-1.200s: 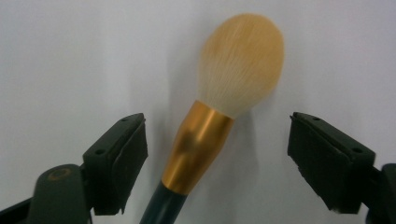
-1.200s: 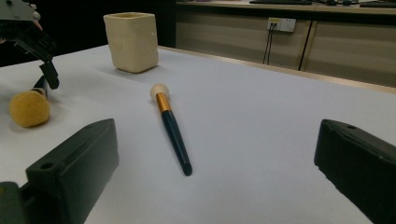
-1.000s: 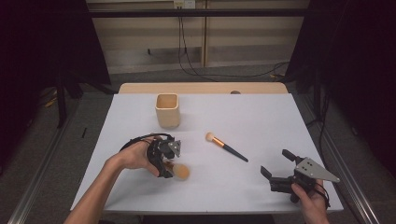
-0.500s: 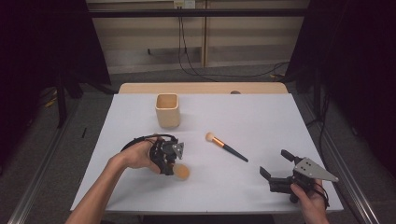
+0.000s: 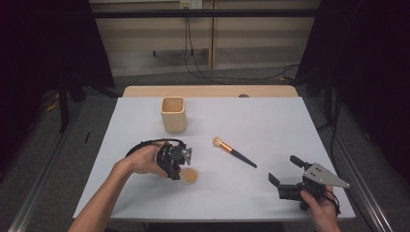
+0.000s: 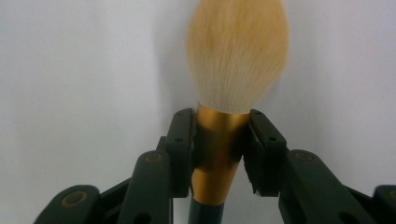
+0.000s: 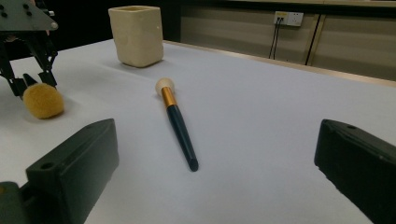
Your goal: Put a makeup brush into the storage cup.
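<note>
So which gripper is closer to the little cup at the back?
Left. The left gripper sits just in front of the cup, clamped on a fluffy brush. The right gripper waits open, far off by the table's right front corner.

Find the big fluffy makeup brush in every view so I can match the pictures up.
High view: big brush lies left of centre, at the left claw.
Left gripper view: centre, bristles up, gold collar clamped between the jaws, which have just been closing.
Right gripper view: far left, its fluffy head.
Shared landmark: the beige cup.
</note>
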Action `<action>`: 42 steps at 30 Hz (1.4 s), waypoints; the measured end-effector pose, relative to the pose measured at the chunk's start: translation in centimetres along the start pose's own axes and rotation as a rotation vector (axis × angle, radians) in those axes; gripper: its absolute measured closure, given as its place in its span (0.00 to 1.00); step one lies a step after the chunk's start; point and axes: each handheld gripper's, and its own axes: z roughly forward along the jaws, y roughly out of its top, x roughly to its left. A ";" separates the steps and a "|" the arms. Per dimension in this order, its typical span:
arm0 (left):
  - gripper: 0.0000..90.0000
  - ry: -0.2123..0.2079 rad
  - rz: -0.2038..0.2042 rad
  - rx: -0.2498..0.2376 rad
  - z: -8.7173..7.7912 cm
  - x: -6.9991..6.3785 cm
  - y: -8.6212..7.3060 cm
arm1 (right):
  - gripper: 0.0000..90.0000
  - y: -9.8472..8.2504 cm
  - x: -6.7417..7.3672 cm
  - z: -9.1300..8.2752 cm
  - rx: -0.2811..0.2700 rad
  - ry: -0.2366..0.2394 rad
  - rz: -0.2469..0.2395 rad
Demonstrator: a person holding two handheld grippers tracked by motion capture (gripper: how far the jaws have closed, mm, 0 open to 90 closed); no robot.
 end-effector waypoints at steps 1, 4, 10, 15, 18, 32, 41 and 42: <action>0.74 0.003 -0.008 0.002 0.0 0.0 0.0 | 0.00 0.0 0.0 0.0 0.000 0.001 0.001; 0.74 0.000 -0.022 0.003 0.0 0.1 0.1 | 0.00 0.0 0.0 0.0 0.001 0.002 -0.001; 0.74 -0.014 -0.052 0.005 -0.2 0.5 -0.1 | 0.00 0.0 0.0 0.0 0.000 -0.003 0.005; 0.74 0.014 -0.095 -0.029 -0.7 0.9 -0.5 | 0.00 0.0 0.0 0.0 0.000 -0.002 0.003; 0.74 0.018 -0.134 -0.063 -1.4 1.2 -0.9 | 0.00 0.0 0.0 0.0 0.002 0.000 -0.003; 0.74 0.012 -0.282 -0.263 -4.2 2.0 -2.4 | 0.00 0.0 -0.2 0.0 -0.001 -0.010 0.004; 0.74 0.050 -0.339 -0.429 -6.2 1.8 -3.9 | 0.00 0.0 -0.1 0.0 -0.001 -0.008 0.004; 0.74 0.051 -0.330 -0.435 -6.3 1.9 -4.0 | 0.00 0.0 -0.1 0.0 -0.002 -0.007 0.004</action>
